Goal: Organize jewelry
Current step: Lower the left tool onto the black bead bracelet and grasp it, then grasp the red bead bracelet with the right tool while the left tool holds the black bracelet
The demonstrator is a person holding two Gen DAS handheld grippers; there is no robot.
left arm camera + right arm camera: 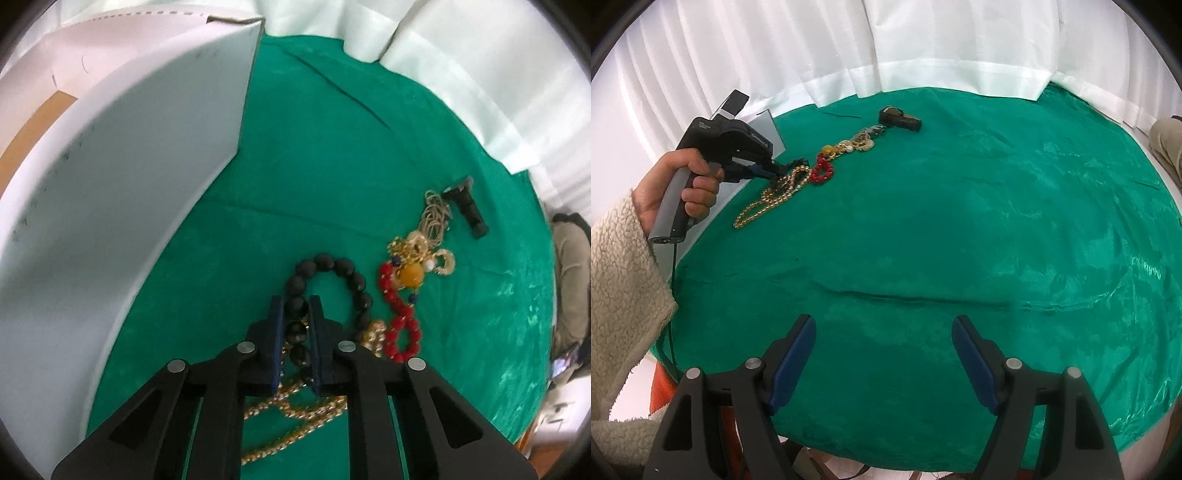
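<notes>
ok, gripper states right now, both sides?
Left gripper: shut on the black bead bracelet.
Right gripper: open, empty, above the green cloth.

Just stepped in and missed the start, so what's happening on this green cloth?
A person is sorting jewelry with two hand-held grippers. The left gripper has closed on the black bead bracelet, which lies over a gold chain next to a red bead bracelet. The right gripper is open above bare green cloth, holding nothing. A white box stands beside the pile.
</notes>
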